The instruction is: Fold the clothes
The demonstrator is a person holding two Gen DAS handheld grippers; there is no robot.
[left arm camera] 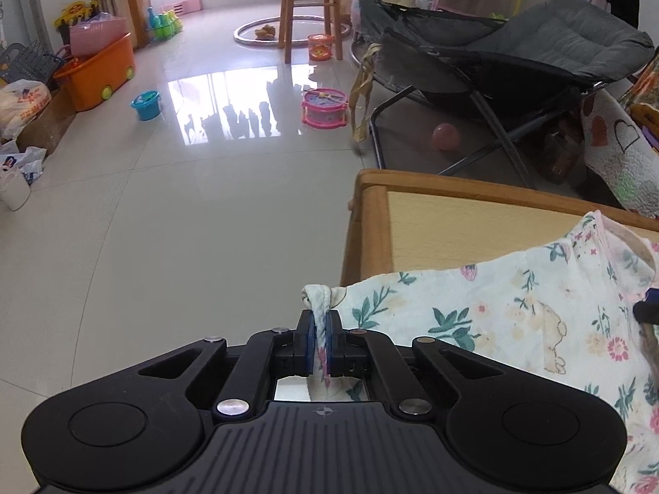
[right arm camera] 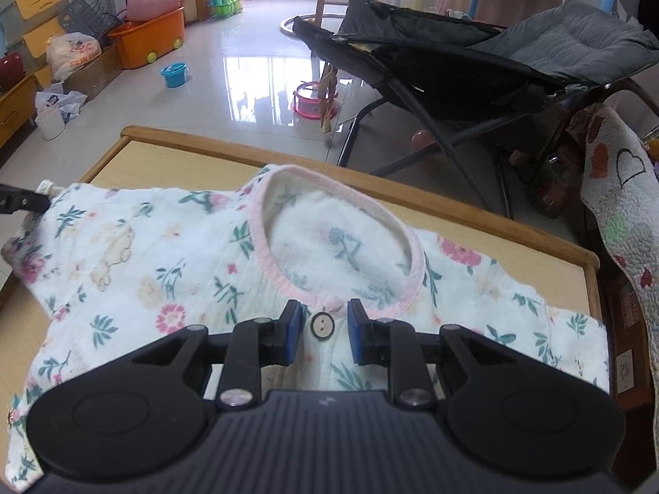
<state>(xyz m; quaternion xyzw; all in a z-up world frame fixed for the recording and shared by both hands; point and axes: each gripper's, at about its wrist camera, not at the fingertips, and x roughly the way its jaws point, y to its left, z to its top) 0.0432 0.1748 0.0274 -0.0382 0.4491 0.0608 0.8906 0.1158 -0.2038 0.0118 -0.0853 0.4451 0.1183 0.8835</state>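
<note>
Left wrist view: we pinch the floral shirt's [left arm camera: 473, 313] sleeve in the left claw [left arm camera: 321, 343]; our right claw [right arm camera: 321, 331] gapes astride the button [right arm camera: 322, 325]. Keep cloth taut.

A garment [right arm camera: 173, 271] lies on the table [right arm camera: 473, 226], a chair [right arm camera: 473, 66] behind.
</note>
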